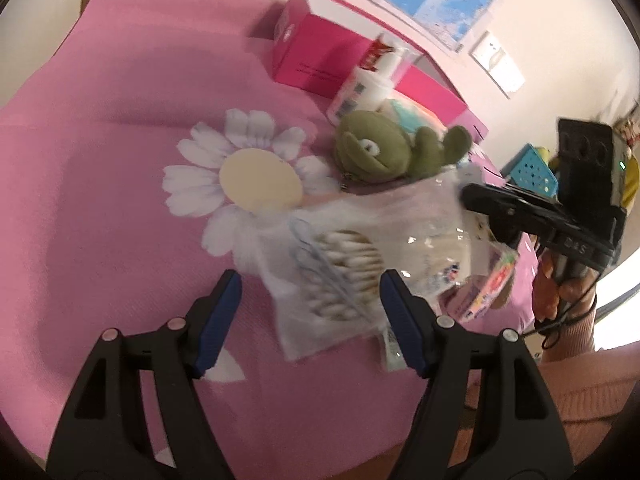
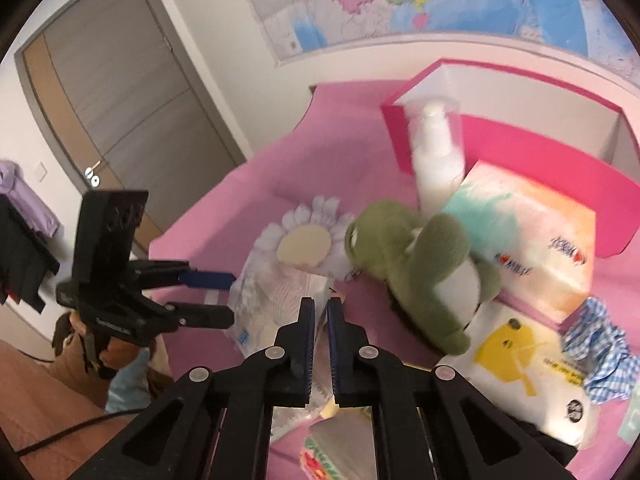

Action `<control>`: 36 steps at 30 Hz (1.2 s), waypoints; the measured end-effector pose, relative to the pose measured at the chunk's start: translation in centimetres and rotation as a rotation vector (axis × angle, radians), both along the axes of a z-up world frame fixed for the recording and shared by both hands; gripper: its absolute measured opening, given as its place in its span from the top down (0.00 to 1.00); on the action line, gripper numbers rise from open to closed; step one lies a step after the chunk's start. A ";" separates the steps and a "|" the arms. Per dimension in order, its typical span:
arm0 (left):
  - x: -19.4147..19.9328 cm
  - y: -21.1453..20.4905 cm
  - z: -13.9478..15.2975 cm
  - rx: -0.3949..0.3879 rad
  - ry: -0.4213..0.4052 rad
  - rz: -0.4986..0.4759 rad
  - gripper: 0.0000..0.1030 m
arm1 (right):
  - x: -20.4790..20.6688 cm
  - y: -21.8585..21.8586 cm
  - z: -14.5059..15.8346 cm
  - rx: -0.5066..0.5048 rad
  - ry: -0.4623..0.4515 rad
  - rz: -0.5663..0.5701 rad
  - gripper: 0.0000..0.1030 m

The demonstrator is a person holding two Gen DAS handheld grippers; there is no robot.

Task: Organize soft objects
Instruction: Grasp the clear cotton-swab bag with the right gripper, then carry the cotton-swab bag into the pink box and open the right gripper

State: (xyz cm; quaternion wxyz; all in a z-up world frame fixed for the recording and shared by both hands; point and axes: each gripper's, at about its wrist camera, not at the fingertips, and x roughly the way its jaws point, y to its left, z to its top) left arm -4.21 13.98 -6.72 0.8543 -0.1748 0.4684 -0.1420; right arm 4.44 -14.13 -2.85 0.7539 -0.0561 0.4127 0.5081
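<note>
A clear plastic bag of cotton swabs (image 1: 332, 276) lies on the pink cloth (image 1: 112, 208); it also shows in the right wrist view (image 2: 272, 296). My left gripper (image 1: 310, 284) is open, its blue pads on either side of the bag's near end. My right gripper (image 2: 321, 312) is shut on the bag's far edge; it shows from the side in the left wrist view (image 1: 472, 196). A green frog plush (image 1: 384, 152) lies behind the bag, also in the right wrist view (image 2: 416, 264).
An open pink box (image 2: 500, 136) stands at the back with a white lotion bottle (image 2: 438, 156) before it. A tissue pack (image 2: 528, 244), a white and yellow packet (image 2: 528, 364) and blue checked cloth (image 2: 596, 344) lie right. A colourful pack (image 1: 488, 284) is near the table edge.
</note>
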 end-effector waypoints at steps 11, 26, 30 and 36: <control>1.5 -1.0 -0.2 -0.126 0.003 -0.062 0.34 | 0.7 -1.5 1.2 0.056 0.007 -0.038 0.95; 2.0 -1.5 -0.7 -0.048 0.014 -0.041 0.43 | 1.7 -1.1 -2.9 -0.057 0.108 -0.023 0.74; 2.0 -1.5 0.1 -0.040 0.011 -0.025 0.51 | 1.3 -1.1 -2.2 -0.031 0.069 -0.012 0.82; 2.2 -1.6 4.6 -0.016 -0.095 -0.035 0.52 | 1.5 -2.1 0.7 0.052 0.041 -0.032 0.90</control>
